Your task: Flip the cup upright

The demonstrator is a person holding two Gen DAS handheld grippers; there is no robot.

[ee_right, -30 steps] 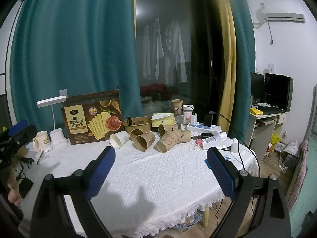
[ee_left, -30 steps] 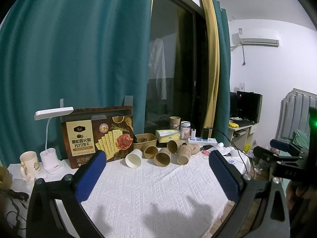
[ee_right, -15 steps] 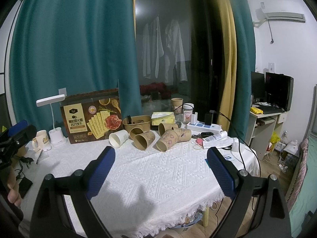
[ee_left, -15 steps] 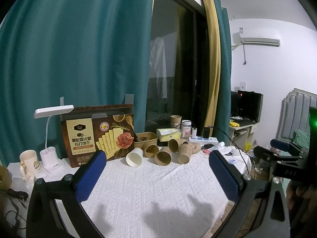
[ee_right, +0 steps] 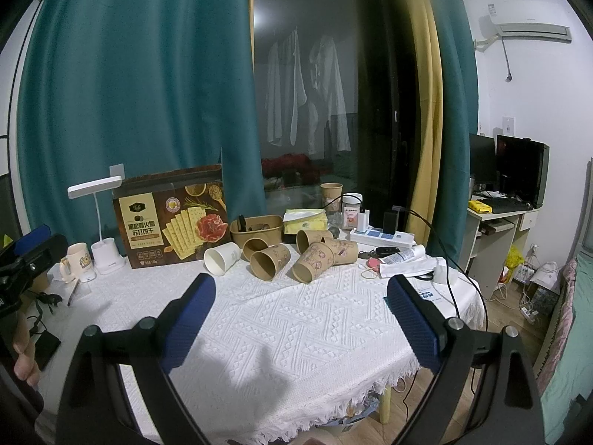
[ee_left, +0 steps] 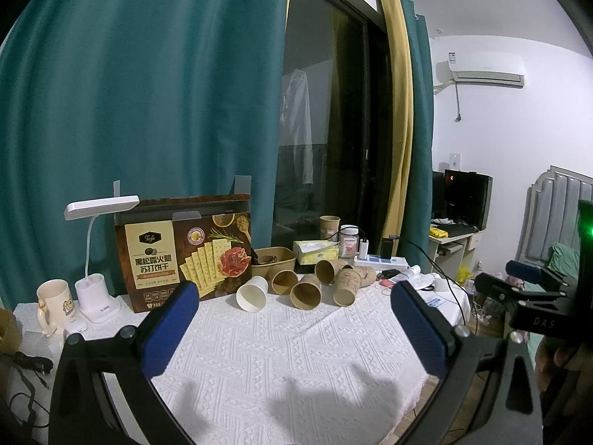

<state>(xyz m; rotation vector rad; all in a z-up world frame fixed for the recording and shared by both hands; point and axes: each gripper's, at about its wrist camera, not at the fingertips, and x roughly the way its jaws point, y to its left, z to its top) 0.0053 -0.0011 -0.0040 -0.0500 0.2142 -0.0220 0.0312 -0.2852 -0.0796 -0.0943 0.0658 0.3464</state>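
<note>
Several paper cups lie on their sides at the far side of the white tablecloth: a white cup (ee_left: 252,293) (ee_right: 221,257) on the left and brown cups (ee_left: 305,291) (ee_right: 270,261) beside it, mouths facing me. One brown cup (ee_right: 331,196) stands upright further back. My left gripper (ee_left: 292,319) is open and empty, well short of the cups. My right gripper (ee_right: 300,311) is open and empty, also short of them. The right gripper shows at the right edge of the left wrist view (ee_left: 526,289).
A cracker box (ee_left: 185,252), a white desk lamp (ee_left: 96,259) and a mug (ee_left: 53,302) stand at the back left. A brown bowl (ee_right: 255,230), tissue pack (ee_right: 305,220), jar (ee_right: 352,211) and power strip (ee_right: 381,235) sit behind the cups. The table's edge (ee_right: 426,363) is at right.
Both views have shifted only slightly; the cups have not moved and both grippers stay open.
</note>
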